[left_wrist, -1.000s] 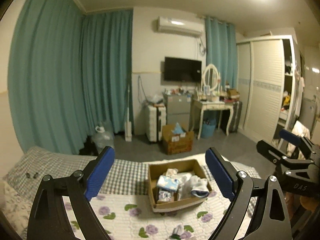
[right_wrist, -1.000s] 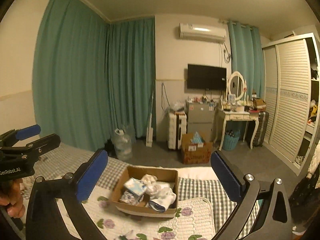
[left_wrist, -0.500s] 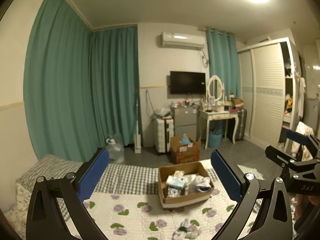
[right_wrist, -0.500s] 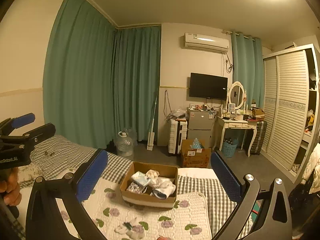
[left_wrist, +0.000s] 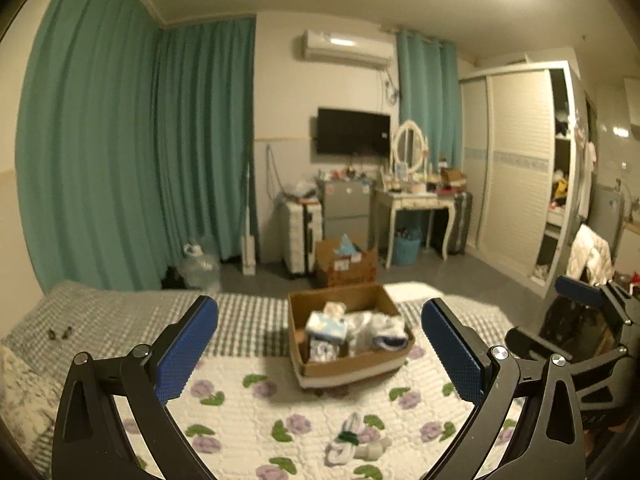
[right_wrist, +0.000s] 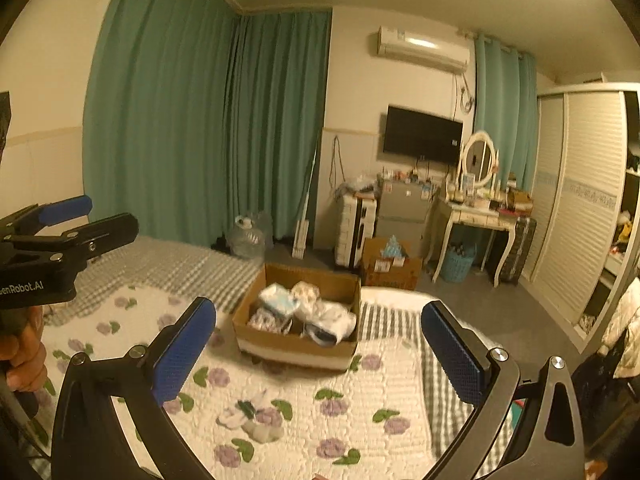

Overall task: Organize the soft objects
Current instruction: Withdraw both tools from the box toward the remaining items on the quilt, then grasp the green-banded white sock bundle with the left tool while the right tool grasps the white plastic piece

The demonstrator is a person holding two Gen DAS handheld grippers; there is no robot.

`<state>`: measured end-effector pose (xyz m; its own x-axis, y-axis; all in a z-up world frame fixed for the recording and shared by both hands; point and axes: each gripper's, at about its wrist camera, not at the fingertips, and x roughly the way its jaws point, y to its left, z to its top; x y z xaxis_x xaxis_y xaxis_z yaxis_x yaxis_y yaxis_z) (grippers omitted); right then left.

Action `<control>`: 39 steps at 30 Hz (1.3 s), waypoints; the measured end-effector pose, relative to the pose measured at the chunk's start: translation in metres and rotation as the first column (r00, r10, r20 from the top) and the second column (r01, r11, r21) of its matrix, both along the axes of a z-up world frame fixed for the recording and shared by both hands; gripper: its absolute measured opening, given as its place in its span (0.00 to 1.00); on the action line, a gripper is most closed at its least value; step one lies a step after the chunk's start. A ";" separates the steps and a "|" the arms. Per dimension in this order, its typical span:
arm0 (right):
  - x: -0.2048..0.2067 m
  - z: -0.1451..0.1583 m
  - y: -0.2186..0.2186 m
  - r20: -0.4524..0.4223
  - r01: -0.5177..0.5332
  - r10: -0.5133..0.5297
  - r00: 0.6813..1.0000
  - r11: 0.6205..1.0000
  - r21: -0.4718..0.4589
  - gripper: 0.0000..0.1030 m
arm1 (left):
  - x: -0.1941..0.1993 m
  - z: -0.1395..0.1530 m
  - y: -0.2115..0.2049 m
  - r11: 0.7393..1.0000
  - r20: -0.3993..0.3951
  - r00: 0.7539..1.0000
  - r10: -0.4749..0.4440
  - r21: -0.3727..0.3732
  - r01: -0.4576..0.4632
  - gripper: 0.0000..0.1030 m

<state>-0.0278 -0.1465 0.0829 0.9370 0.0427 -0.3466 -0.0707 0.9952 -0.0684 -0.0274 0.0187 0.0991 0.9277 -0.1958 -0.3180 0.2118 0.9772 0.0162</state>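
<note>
Both views have pulled back and tilted down over the last second, so a loose sock (left_wrist: 352,438) now shows on the bed (left_wrist: 248,432), near its front edge, before the cardboard box (left_wrist: 348,364). The left hand-held gripper (left_wrist: 320,350) and right hand-held gripper (right_wrist: 318,350) both stand wide apart, empty. The sock probably goes into the box next.

I see on my left black two-finger gripper (left_wrist: 320,346) and matching right black two-finger gripper (right_wrist: 318,346) textured blue pads (left_wrist: 186,350), silver pivot screws, white lettering, and bare-skinned hand (right_wrist: 22,360).
</note>
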 end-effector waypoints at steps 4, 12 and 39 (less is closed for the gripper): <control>0.021 -0.036 0.003 -0.085 -0.013 0.015 0.996 1.000 0.016 1.00 | 0.023 -0.031 -0.006 1.000 -0.077 0.997 -0.005 0.023 0.007 1.00; 0.063 -0.117 0.016 -0.265 -0.062 0.063 0.962 0.998 0.014 1.00 | 0.067 -0.095 -0.010 0.999 -0.232 0.973 0.015 0.054 -0.002 0.77; 0.156 -0.298 0.052 -0.662 -0.174 0.201 0.722 0.979 0.109 0.40 | 0.126 -0.236 -0.002 0.995 -0.560 0.828 -0.018 0.074 0.072 0.71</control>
